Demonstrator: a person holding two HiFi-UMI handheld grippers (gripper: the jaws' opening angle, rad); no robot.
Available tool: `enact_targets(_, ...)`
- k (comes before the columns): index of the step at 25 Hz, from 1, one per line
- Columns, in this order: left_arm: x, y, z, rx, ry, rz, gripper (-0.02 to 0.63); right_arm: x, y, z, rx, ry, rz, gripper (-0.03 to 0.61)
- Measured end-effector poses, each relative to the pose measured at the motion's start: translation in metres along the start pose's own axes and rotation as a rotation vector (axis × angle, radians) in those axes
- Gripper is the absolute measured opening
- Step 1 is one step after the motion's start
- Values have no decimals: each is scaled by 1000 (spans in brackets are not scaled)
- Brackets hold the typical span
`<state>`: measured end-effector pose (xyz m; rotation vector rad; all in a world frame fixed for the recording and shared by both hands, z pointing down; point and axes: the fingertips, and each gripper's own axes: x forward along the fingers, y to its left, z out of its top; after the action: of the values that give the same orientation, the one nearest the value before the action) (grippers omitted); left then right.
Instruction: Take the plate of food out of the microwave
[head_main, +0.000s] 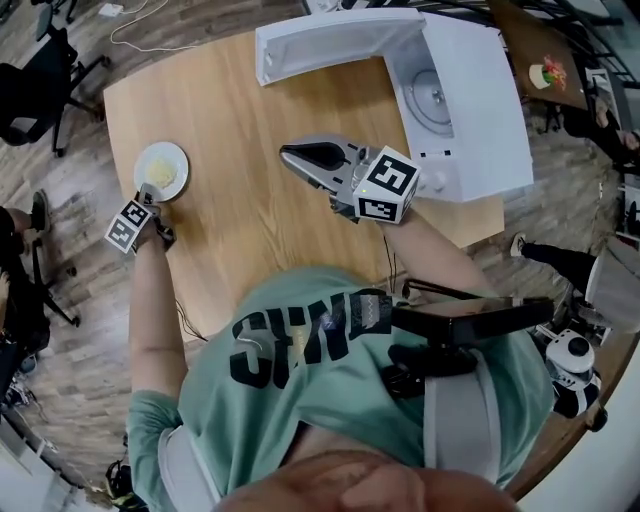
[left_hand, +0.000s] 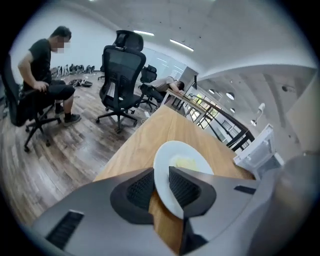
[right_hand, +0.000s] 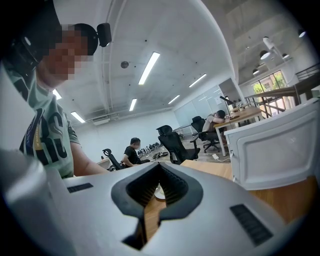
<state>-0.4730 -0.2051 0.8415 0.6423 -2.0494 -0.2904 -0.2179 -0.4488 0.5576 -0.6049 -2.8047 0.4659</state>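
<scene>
Checking — plate (head_main: 162, 170) w/ food out of microwave (head_main: 470, 90), on table (head_main: 250, 120). My left gripper (left_hand: 161, 175) jaws a bit apart, loose round plate rim; right gripper (head_main: 290, 153) jaws together, nothing held — nearly done, I think.

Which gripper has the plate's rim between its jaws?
The left gripper: the rim of the plate of food stands between its parted jaws. The right gripper has its jaws together, empty.

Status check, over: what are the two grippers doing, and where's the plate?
Left gripper open, jaws astride plate rim. Right gripper shut, empty. Plate on table, out of microwave. Nothing in the way.
</scene>
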Motion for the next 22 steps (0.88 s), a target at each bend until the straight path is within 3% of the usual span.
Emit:
enact_targets(6, 0, 5, -3, 239, 42, 145, 124, -4, 5, 5, -5, -1, -9, 6)
enact_targets(9, 0, 10, 2, 207, 31, 148, 147, -5, 9, 7, -10, 2, -22, 6)
enact_targets(12, -14, 6, 17, 110, -58, 100, 147, -9, 12, 14, -22, 1, -25, 6)
enact_targets(15, -44, -7, 33, 40, -158, -12, 146, -12, 20, 22, -32, -8, -28, 6)
enact_targets(22, -139, -22, 58, -36, -310, -280, 144, -6, 62, 35, -48, -11, -54, 6)
